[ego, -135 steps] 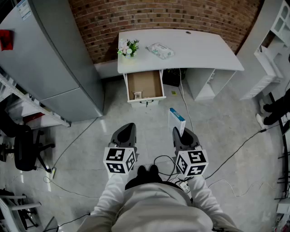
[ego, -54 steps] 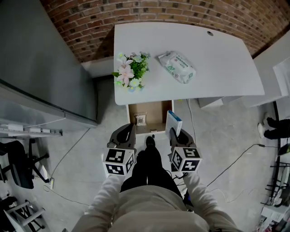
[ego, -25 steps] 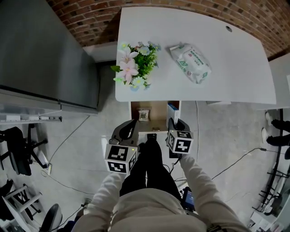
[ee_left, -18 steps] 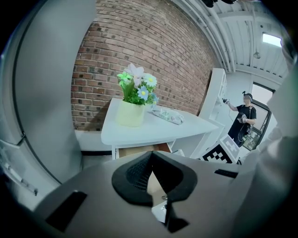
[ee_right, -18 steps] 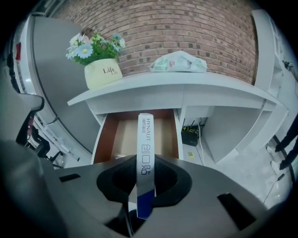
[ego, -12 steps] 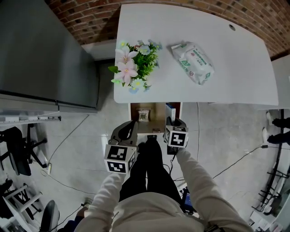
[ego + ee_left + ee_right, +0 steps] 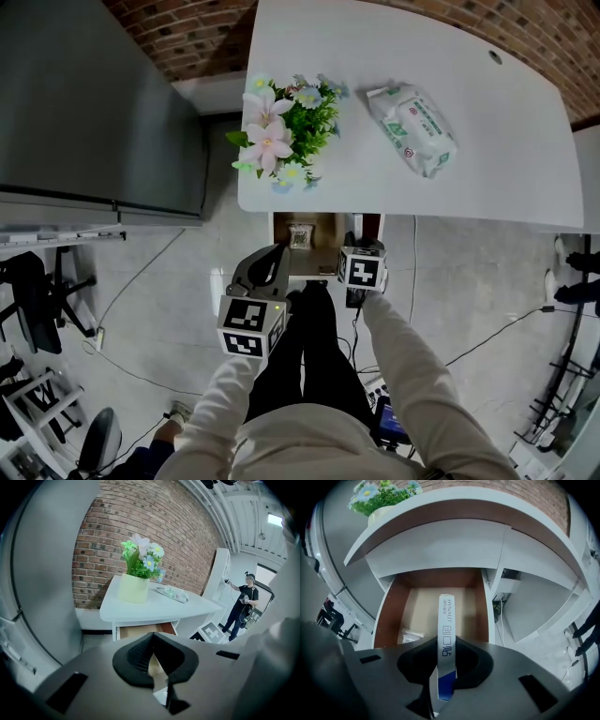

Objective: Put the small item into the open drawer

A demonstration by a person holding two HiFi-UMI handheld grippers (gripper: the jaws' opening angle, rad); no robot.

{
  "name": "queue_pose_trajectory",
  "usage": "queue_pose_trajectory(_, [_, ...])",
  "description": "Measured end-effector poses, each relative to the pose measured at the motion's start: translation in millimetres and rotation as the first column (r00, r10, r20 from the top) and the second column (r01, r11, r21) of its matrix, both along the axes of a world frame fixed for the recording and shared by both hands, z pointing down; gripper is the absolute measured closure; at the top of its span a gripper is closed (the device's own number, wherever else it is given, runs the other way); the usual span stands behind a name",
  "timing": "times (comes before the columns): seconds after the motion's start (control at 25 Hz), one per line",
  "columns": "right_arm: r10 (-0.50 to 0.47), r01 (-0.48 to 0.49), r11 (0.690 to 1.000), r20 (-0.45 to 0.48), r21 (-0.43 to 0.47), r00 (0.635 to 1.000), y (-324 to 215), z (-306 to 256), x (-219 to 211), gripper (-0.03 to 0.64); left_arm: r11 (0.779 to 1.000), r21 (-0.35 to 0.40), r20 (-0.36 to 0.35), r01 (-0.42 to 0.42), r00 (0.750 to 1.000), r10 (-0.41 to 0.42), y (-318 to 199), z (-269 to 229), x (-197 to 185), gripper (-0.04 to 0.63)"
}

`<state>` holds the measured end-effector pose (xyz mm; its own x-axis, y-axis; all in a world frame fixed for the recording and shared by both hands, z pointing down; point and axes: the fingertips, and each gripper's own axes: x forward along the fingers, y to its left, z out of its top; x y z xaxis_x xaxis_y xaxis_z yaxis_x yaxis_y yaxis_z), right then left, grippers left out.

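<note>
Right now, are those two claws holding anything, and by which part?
The right gripper clamps a thin white-and-blue box by its flat sides near the blue end, aimed at the open drawer. The left gripper is shut and empty.

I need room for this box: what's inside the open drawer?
A small clear packet lies in the drawer near its front left corner, on a bare tan bottom. The right gripper and its slim box cover the front middle.

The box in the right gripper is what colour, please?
Box: white with a blue end; right gripper view.
</note>
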<state>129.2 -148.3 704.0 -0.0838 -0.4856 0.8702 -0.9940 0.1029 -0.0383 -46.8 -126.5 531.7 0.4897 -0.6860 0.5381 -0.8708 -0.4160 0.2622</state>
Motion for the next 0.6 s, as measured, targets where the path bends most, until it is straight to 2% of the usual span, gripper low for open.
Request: queue_pose_trajectory(0.6, [0.094,-0.095,0.994,-0.016,-0.049,0.995,-1.7,37.8,4.1,0.526,1.0,-0.024,0.008,0.017,1.0,-0.017,4.0,15.5,-3.0,0.578])
